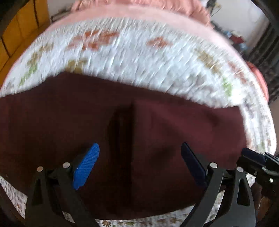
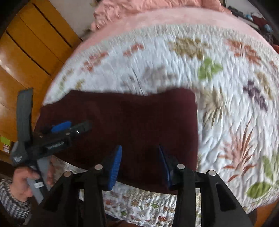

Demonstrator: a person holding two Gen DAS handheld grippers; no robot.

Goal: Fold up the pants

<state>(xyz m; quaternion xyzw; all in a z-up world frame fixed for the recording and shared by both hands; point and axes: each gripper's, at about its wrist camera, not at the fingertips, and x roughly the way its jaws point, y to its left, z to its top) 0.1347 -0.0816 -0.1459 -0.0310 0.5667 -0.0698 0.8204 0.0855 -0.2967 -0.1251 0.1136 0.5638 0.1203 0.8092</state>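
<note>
While the maroon pants (image 1: 157, 132) lie flat on the flowered quilt (image 2: 174, 66), both the left gripper (image 1: 139, 164) and right gripper (image 2: 139, 164) hover with jaws apart (holding nothing), so each should pinch one near corner evenly before lifting.

Left wrist view: looks forward and down along its fingers, close above the pants (image 1: 139, 139), facing the far pink bed edge (image 1: 139, 15)
Right wrist view: same facing, set to the right, a little farther back from the pants (image 2: 122, 125)
Cross-sight: right view catches the left gripper (image 2: 69, 127) at its left; left view catches the right gripper (image 1: 258, 160) at its right
Shared: pants, quilt (image 1: 139, 57), pink edge
</note>
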